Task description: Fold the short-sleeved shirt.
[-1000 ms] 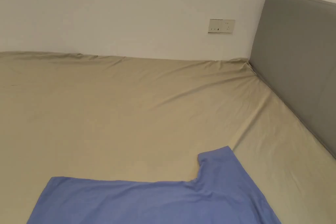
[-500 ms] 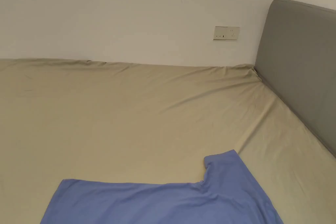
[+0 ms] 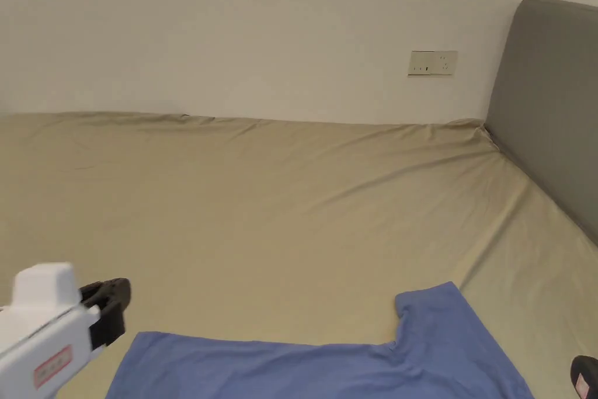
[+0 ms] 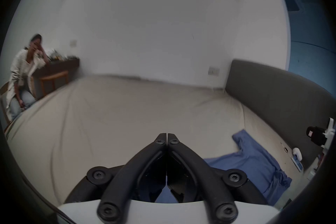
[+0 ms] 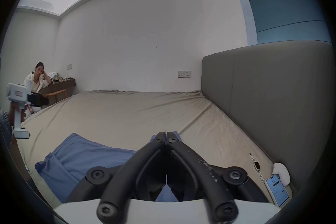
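Shirt: we log one blue short-sleeved shirt (image 3: 327, 368), spread flat on the tan bed sheet (image 3: 280, 207), near the front edge of the bed and toward the headboard (image 3: 549, 114) side.
Sleeve: one short sleeve (image 3: 435, 315) sticks out toward the wall, lying flat on the sheet.
Left gripper: our left gripper (image 4: 166, 138) hangs above the sheet just beside the shirt's hem end; its jaws are pressed together with nothing between them.
Right gripper: our right gripper (image 5: 166, 136) sits over the sleeve end of the shirt; its jaws meet at the tips and grip no cloth.
Fold status: we judge no fold made yet, since the body and sleeve lie open.
Handling: we expect thin, soft, light cloth, limp when lifted, likely to sag and crease between two hold points, and not fragile.
Where to take hold: we would pinch at edges, namely the sleeve hem or shoulder with the right tongs and the bottom hem corner with the left, taking both layers so the back does not trail.
Risk: a shallow bite may slip off or catch the sheet beneath.
Other items: a phone (image 5: 277, 189), a wristwatch (image 5: 256, 166) and a small white object (image 5: 281, 174) lie by the headboard, well apart from the shirt; a person (image 5: 37, 80) sits at a desk (image 5: 60, 85) beyond the bed.
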`<control>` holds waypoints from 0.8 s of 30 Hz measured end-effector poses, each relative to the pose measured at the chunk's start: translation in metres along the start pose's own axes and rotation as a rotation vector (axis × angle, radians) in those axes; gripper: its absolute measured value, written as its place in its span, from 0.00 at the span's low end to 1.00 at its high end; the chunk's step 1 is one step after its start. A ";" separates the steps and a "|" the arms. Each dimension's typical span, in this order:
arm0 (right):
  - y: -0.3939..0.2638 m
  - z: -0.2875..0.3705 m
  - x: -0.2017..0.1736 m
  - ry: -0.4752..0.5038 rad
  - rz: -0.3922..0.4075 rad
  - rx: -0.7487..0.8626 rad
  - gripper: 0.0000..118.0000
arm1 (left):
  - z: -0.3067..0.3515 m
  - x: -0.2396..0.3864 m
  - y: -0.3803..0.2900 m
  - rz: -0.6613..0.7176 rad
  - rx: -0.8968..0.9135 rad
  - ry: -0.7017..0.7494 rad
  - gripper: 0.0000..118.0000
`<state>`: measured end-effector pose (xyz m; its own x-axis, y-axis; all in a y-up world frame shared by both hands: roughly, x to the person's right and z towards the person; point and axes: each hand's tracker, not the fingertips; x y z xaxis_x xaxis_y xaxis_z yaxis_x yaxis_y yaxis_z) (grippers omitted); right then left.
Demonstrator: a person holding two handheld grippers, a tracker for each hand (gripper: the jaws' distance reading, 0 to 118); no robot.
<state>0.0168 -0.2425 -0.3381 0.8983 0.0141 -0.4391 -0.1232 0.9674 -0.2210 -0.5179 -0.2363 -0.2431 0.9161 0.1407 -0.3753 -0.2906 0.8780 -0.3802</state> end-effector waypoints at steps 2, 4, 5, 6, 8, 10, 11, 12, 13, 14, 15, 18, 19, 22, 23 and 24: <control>-0.001 -0.011 0.003 0.005 -0.017 -0.009 0.01 | -0.052 -0.012 0.003 0.005 -0.107 0.017 0.00; -0.003 -0.024 0.003 0.001 -0.025 -0.027 0.01 | -0.106 -0.024 -0.003 0.036 -0.268 0.053 0.05; -0.005 -0.029 0.003 -0.001 -0.022 -0.038 0.01 | -0.126 -0.033 -0.008 0.055 -0.340 0.076 0.19; -0.008 -0.035 0.004 -0.001 -0.019 -0.054 0.01 | -0.149 -0.042 -0.017 0.071 -0.429 0.100 0.44; -0.014 -0.046 0.005 0.000 -0.014 -0.085 0.01 | -0.182 -0.056 -0.037 0.104 -0.557 0.166 0.77; -0.022 -0.055 0.006 -0.004 -0.009 -0.113 0.01 | -0.198 -0.069 -0.057 0.093 -0.542 0.189 0.72; -0.026 -0.060 0.007 -0.004 -0.009 -0.126 0.01 | -0.202 -0.072 -0.062 0.088 -0.552 0.194 0.69; -0.029 -0.065 0.007 -0.006 -0.011 -0.142 0.01 | -0.207 -0.076 -0.067 0.097 -0.575 0.204 0.62; -0.033 -0.071 0.008 -0.010 -0.014 -0.158 0.01 | -0.194 -0.061 -0.073 0.098 -0.596 0.200 0.56; -0.036 -0.074 0.008 -0.012 -0.020 -0.173 0.02 | -0.190 -0.060 -0.075 0.080 -0.572 0.206 0.56; -0.038 -0.079 0.008 -0.012 -0.028 -0.183 0.05 | -0.187 -0.060 -0.071 0.075 -0.555 0.203 0.51; -0.040 -0.105 0.012 -0.011 -0.057 -0.255 0.53 | -0.176 -0.052 -0.063 0.069 -0.534 0.156 0.02; -0.038 -0.119 0.014 -0.008 -0.058 -0.292 0.70 | -0.172 -0.051 -0.061 0.100 -0.525 0.144 0.02; -0.038 -0.170 0.027 -0.008 -0.031 -0.406 0.71 | -0.160 -0.045 -0.057 0.061 -0.484 0.137 0.02; -0.039 -0.188 0.032 -0.014 -0.026 -0.465 0.71 | -0.155 -0.045 -0.056 0.057 -0.472 0.133 0.02; -0.042 -0.208 0.037 -0.023 -0.034 -0.506 0.71 | -0.149 -0.045 -0.054 0.063 -0.468 0.127 0.02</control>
<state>-0.0322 -0.3354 -0.5264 0.9137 -0.0041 -0.4064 -0.2776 0.7240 -0.6315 -0.5849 -0.3587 -0.3312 0.8605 0.1047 -0.4986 -0.4640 0.5652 -0.6821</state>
